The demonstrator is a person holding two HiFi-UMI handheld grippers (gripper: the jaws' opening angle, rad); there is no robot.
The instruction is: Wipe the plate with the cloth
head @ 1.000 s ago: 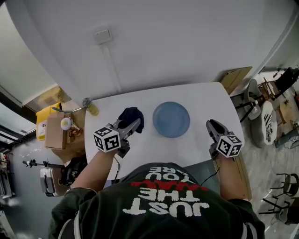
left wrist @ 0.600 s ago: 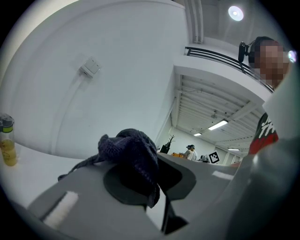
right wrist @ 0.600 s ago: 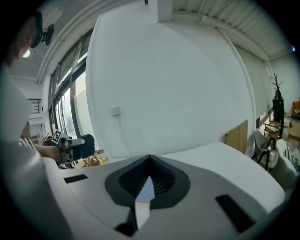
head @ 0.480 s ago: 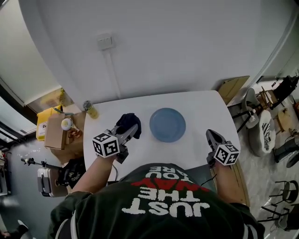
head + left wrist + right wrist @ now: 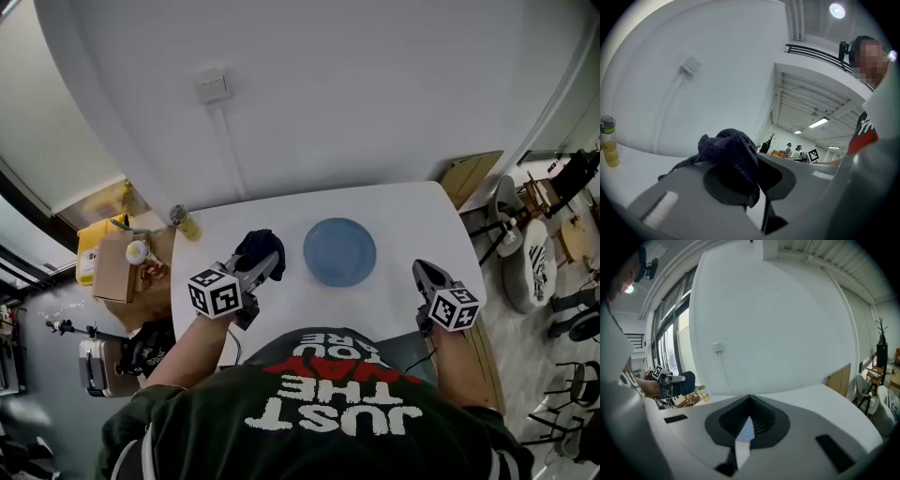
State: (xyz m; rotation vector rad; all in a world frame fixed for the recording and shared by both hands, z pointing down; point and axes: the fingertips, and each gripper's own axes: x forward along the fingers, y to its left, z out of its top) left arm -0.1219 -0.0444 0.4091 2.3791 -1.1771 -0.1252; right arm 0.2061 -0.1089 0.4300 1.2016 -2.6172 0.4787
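Little has shifted since a second ago: both tools sit about where they were beside the plate, the cloth is in the same grip, and the right tool, wider then, is now closed.

Head view: the left tool [image 5: 270,262] pinches a dark cloth [image 5: 260,247], bunched at its tips over the white surface [image 5: 403,214], just left of the blue plate [image 5: 339,251]. That plate lies flat near the middle of the surface, bare, with neither tool touching it. At the near right corner, well apart from the plate, is the right tool [image 5: 423,270], its jaws pressed together. Each tool carries a cube of black-and-white square markers. A small bottle of yellow liquid [image 5: 185,222] stands at the far left corner. The person's dark shirt reads "JUST THE" in white and "YOU" beyond it, upside down from here; the red word between them is hard to read.

Left gripper view: both pads clamp on the dark knitted cloth [image 5: 733,154], which bulges up over the tips and hangs a fold down between them. The bottle [image 5: 608,147] stands far left and a wall socket [image 5: 690,65] sits high on the wall.

Right gripper view: the ribbed jaws meet at the tip with nothing gripped; a pale blue sliver shows through the slit below. Far left, the other tool holds the cloth up above the surface.
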